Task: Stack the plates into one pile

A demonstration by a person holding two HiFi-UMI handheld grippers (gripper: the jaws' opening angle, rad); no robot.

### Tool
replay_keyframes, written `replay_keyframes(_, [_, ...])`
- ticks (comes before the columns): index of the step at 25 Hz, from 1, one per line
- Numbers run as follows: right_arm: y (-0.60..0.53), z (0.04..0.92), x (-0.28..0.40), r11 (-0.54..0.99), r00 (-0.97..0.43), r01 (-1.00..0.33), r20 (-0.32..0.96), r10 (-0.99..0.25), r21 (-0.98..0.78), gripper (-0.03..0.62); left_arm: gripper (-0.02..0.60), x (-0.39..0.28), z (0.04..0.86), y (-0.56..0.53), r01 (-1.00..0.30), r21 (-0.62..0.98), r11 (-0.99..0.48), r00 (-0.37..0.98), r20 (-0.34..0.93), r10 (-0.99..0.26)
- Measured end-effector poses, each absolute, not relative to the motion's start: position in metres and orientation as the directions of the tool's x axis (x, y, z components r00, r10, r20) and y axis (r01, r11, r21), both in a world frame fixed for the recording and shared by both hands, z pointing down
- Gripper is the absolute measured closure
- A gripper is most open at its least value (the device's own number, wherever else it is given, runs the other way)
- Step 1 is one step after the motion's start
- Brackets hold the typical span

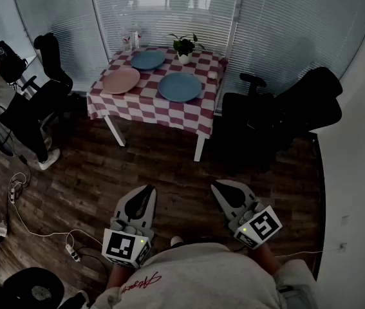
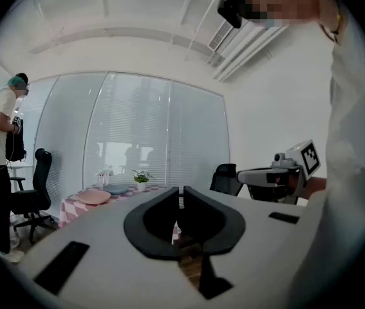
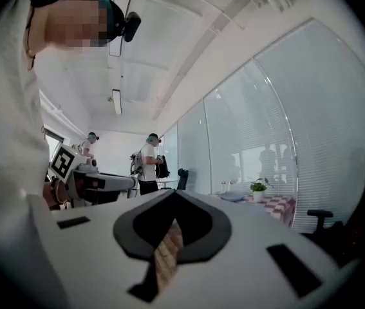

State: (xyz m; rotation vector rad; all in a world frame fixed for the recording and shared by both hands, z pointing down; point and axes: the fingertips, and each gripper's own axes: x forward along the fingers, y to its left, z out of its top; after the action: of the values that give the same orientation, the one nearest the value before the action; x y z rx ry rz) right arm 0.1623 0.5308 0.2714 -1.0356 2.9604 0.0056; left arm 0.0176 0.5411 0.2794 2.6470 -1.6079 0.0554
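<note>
Both grippers sit low by our waist, the left gripper (image 1: 145, 195) and the right gripper (image 1: 224, 195). Each has its jaws pressed together with nothing between them, and both point level out into the room.

All three plates lie straight ahead and well apart from us, across the dark wooden floor (image 1: 169, 172), on the small table with the red-and-white checked cloth (image 1: 169, 111). The round pink plate (image 1: 120, 80) is at the table's left, so that's the left gripper's side. The round blue plate at the near right (image 1: 179, 87) lines up more with the right gripper. The second round blue plate (image 1: 148, 60) lies further back, near the small potted plant (image 1: 185, 47).

None of them overlap. We reckon walking up comes first, then opening the jaws.
</note>
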Motion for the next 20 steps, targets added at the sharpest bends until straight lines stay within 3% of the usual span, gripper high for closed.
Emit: replay_keyframes(20, [0.537, 0.272, 0.148, 0.787, -0.787, -0.616, -0.014, -0.616, 0.025, 0.583, 0.548, 0.010, 0.281, 0.543, -0.884, 0.020, -0.468, 0.468, 0.057, -0.882])
